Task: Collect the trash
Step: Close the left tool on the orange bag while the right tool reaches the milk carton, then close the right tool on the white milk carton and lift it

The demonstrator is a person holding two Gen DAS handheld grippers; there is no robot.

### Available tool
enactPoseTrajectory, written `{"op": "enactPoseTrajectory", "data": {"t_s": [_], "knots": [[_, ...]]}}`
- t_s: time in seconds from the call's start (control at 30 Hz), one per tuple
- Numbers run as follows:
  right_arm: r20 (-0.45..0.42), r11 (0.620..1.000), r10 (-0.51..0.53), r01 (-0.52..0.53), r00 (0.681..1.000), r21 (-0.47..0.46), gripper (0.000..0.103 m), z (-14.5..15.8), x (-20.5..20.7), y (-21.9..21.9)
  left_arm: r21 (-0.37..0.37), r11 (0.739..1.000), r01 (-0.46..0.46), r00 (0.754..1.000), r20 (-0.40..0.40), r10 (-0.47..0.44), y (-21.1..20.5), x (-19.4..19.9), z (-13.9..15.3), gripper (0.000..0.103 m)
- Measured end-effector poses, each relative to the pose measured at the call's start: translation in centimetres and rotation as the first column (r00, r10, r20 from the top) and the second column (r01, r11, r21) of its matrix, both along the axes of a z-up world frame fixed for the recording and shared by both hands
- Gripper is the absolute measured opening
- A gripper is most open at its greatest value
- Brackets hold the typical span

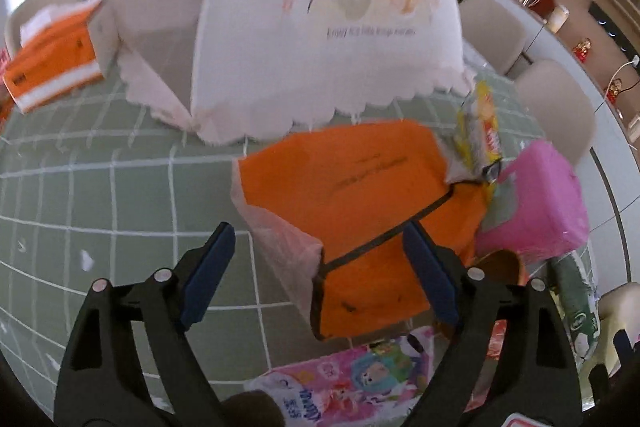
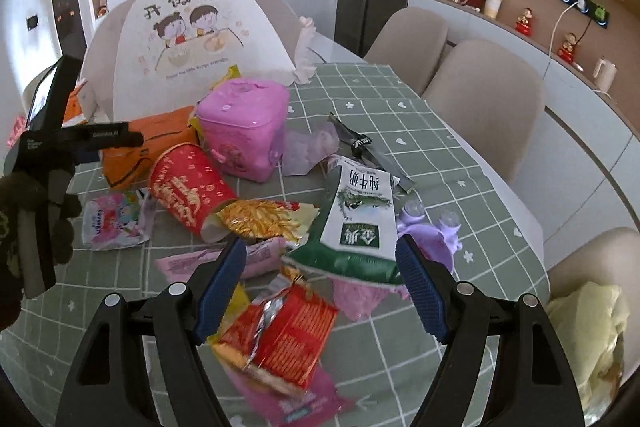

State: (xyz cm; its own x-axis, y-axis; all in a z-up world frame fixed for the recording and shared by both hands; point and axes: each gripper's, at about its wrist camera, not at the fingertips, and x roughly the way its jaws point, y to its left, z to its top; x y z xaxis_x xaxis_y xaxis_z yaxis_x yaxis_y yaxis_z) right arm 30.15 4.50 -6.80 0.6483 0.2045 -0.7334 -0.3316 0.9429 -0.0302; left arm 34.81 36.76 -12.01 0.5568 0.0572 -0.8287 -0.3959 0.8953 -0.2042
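Note:
Trash lies scattered on a green checked tablecloth [image 2: 420, 131]. My left gripper [image 1: 320, 259] is open, its jaws on either side of a crumpled orange wrapper [image 1: 360, 195] with clear plastic at its edge. A pink cartoon packet [image 1: 352, 375] lies below it. My right gripper [image 2: 320, 275] is open above a red and gold snack wrapper [image 2: 280, 335] and near a green and white milk pouch [image 2: 356, 223]. A red paper cup [image 2: 188, 191] lies on its side. The left gripper also shows in the right wrist view [image 2: 48, 155].
A pink box [image 2: 244, 127] stands mid-table. A white food cover tent [image 2: 188, 39] stands behind. An orange tissue box [image 1: 52, 63] sits far left. A yellow chip bag [image 1: 480, 123], purple plastic pieces [image 2: 428, 235] and beige chairs [image 2: 480, 103] are on the right.

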Motion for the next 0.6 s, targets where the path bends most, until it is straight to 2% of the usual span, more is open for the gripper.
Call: {"op": "enactPoseTrajectory", "data": {"t_s": [0.2, 0.4, 0.5, 0.53, 0.6], "knots": [[-0.022, 0.998, 0.038, -0.037, 0.999, 0.042, 0.074, -0.9, 1.8, -1.6, -0.064, 0.997, -0.045, 0.998, -0.034, 0.043, 0.1, -0.1, -0.7, 0.064], [-0.02, 0.989, 0.11, -0.107, 0.994, 0.105, 0.074, -0.8, 3.7, -2.6, -0.077, 0.993, -0.086, 0.992, -0.103, 0.078, -1.0, 0.5, -0.6, 0.052], [0.003, 0.985, 0.148, -0.147, 0.989, 0.093, 0.074, -0.6, 4.1, -2.8, -0.086, 0.99, -0.114, 0.987, -0.122, 0.103, -1.5, 0.6, -0.3, 0.044], [0.006, 0.984, 0.155, -0.155, 0.988, 0.092, 0.074, -0.5, 4.3, -2.9, -0.1, 0.988, -0.118, 0.987, -0.124, 0.105, -1.8, 0.6, -0.1, 0.038], [0.006, 0.98, 0.17, -0.17, 0.985, 0.099, 0.074, -0.2, 4.8, -3.3, -0.111, 0.986, -0.128, 0.985, -0.126, 0.113, -2.4, 0.2, 0.5, 0.035]]}}
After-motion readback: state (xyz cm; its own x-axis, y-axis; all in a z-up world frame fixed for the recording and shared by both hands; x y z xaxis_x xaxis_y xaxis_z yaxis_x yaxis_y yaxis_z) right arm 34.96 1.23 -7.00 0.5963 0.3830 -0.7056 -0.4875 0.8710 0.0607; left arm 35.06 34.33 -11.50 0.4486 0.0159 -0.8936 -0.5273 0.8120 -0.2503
